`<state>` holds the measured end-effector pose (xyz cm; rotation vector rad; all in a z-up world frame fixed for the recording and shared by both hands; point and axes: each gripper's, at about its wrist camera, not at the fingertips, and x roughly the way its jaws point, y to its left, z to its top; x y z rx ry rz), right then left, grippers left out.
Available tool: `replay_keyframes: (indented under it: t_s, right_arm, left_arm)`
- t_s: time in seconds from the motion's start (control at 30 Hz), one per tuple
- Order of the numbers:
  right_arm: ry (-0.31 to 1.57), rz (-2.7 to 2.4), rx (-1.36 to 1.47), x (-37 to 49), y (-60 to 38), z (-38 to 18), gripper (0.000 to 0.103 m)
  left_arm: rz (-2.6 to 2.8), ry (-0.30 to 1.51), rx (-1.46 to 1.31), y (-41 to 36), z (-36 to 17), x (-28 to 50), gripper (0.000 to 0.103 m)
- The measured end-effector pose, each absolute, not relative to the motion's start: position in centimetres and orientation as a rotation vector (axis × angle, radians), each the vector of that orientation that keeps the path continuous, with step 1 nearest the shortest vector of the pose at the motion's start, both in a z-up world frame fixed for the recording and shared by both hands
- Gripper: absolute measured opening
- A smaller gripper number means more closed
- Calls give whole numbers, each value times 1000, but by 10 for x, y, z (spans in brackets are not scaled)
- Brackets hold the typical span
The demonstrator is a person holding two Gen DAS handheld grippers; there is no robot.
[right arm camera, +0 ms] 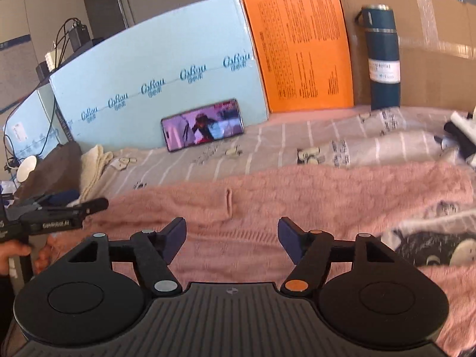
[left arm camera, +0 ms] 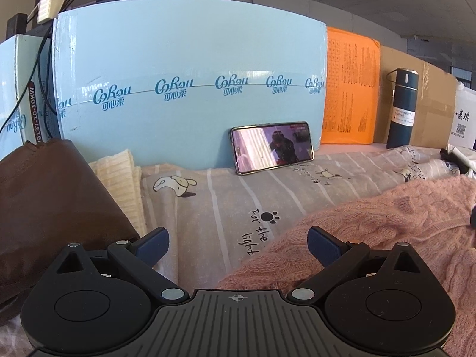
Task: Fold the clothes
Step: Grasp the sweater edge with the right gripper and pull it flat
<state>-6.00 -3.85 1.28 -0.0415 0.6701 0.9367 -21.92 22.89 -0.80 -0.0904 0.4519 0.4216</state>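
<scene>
A pink cable-knit sweater lies spread across the striped cartoon-print bedsheet, and everything else is easiest placed from it. Its long axis runs side to side across the right gripper's view, a broad band reaching from near the left gripper round to the far right edge, with a small raised pleat in the knit just beyond the right gripper's fingers.

The right gripper hangs directly over the sweater's near part, jaws spread wide, nothing between them — the knit lies straight ahead and beneath it. The left gripper is also wide open and empty; for it the sweater sits ahead and to its right, the edge of the knit running diagonally under its right finger while bare sheet shows under the left. So the right one is the nearer to the body of the garment, the left one sits at its end.

Beyond the sweater, a phone with a lit screen leans against a pale blue carton. To the sweater's left lie a brown garment and a cream knit, seemingly folded.

Whether the sweater is laid flat awaiting a fold or partly folded over already, I can't tell — its sleeves and hem aren't clearly shown.
</scene>
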Motion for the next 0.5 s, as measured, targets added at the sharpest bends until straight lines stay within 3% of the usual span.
replay_keyframes:
  t_s: [0.07,0.17,0.27,0.5]
  right_arm:
    - [699,943,-71,-69,-38,2,62]
    - [729,951,-118,-82,-38,-14,45]
    - [673,970,-122,-94,-41,-12,15]
    - [569,1137,124,-117,-75,31,12]
  left_arm:
    - [424,432,-88,228,-5,-223,101]
    - [426,392,-88,226,0,-231,101]
    - [410,347,-94,223,8,-241,101]
    - [355,251,-99,211,22,-269,101]
